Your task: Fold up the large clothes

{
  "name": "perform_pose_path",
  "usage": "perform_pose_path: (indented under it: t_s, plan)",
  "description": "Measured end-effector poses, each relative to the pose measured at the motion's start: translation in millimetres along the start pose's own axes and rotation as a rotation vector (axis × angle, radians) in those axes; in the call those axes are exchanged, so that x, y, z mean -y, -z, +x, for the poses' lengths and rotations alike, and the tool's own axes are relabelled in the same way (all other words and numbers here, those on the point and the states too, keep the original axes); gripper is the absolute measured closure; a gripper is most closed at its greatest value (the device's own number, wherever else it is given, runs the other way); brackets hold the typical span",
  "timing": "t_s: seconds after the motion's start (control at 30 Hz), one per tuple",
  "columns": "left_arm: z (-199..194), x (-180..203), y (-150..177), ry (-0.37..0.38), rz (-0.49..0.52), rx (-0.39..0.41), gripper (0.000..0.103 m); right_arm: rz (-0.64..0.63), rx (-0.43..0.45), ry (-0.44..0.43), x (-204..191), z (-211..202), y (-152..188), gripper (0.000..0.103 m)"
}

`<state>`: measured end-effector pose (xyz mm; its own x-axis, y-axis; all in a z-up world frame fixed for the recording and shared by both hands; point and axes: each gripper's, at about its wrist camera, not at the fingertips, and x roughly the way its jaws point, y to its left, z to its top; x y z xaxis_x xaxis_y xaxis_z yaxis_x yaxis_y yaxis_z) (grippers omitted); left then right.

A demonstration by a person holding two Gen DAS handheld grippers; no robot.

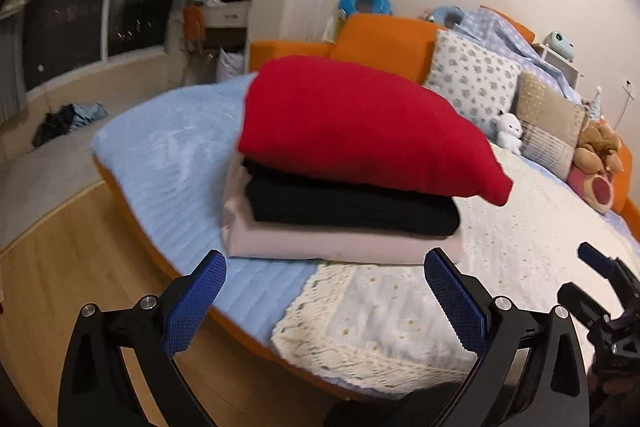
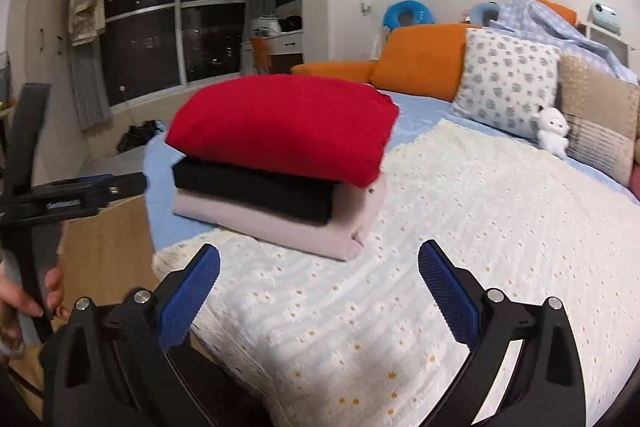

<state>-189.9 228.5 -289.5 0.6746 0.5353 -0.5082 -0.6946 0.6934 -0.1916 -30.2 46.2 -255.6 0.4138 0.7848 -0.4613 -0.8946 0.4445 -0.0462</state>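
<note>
Two grippers are nearest to the cameras, both empty: the left gripper [image 1: 324, 291] has its blue pads spread wide, and the right gripper [image 2: 318, 285] is spread wide in the same way. Neither touches any cloth.

Just beyond them, a cream lace blanket [image 2: 440, 247] lies flat on the bed [image 1: 168, 155], over a light blue cover. It looks thin and light, very soft, with an openwork edge that could catch on a fingertip. If this piece is the next one to fold, I judge that the near edge or a near corner is the best place to pinch, since the middle gives no fold to grip.

Behind it stands a pile of three folded clothes. A pale pink garment [image 1: 320, 243] is at the bottom, a black garment [image 1: 352, 207] is on it, and a red garment [image 1: 360, 131] is on top, overhanging on one side. They seem thick and limp, so the pile may slide if it is pushed.

Further back are pillows [image 2: 508, 83] and an orange headboard [image 1: 380, 39].
</note>
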Motion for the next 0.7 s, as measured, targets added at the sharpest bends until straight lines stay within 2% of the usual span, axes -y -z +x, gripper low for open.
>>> perform_pose_path:
  t_s: [0.13,0.27,0.47,0.7]
  plan:
    - [-2.0,-0.9,11.3,-0.12,0.024,0.006,0.002,0.002,-0.009,0.033,-3.2,5.2,11.1,0.005]
    - [0.1,4.2,10.6,-0.151,0.056,0.008,0.002,0.021,-0.017,0.041,-3.2,9.7,15.0,0.005]
    - [7.0,18.0,5.2,-0.169,0.112,0.022,0.002,0.043,-0.018,0.065,-3.0,13.7,15.8,0.005]
    - [13.4,31.7,-0.2,-0.117,0.127,0.023,0.002,0.039,-0.008,0.099,-2.1,15.5,15.2,0.005]
